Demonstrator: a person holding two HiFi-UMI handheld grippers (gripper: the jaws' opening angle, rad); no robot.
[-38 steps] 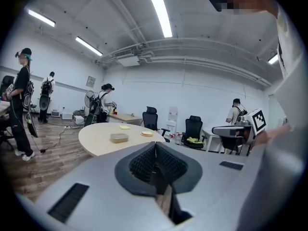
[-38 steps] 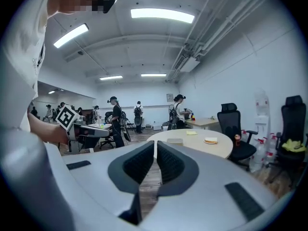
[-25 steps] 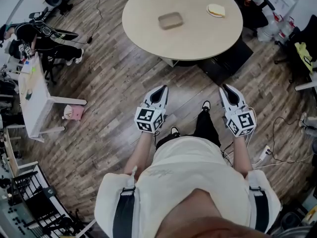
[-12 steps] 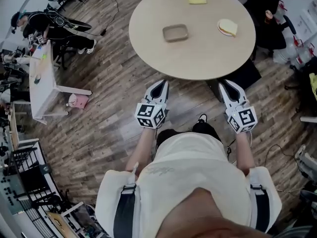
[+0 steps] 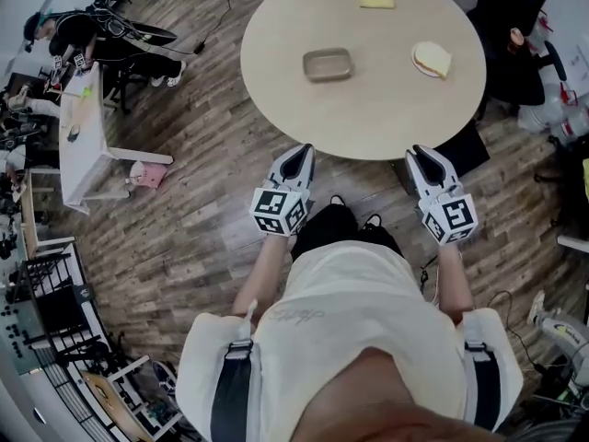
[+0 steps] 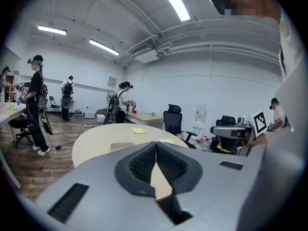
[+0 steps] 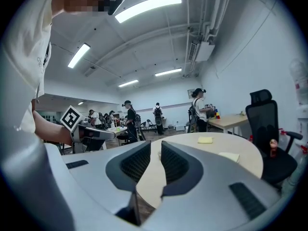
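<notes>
The tray, maybe a shallow dish, on the table is mostly blocked by jaws in both gripper views. At the table edge, the left hand-held gripper is held level and pinched together, the right hand-held gripper slightly parted.

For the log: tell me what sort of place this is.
Probably an open office or lab: a round table, a black office chair, a white desk on wood flooring, and ceiling strip lights.

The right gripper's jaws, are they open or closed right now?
Open, slightly. The right gripper shows a narrow gap between its jaws, with only the round table visible beyond; nothing is held.
</notes>
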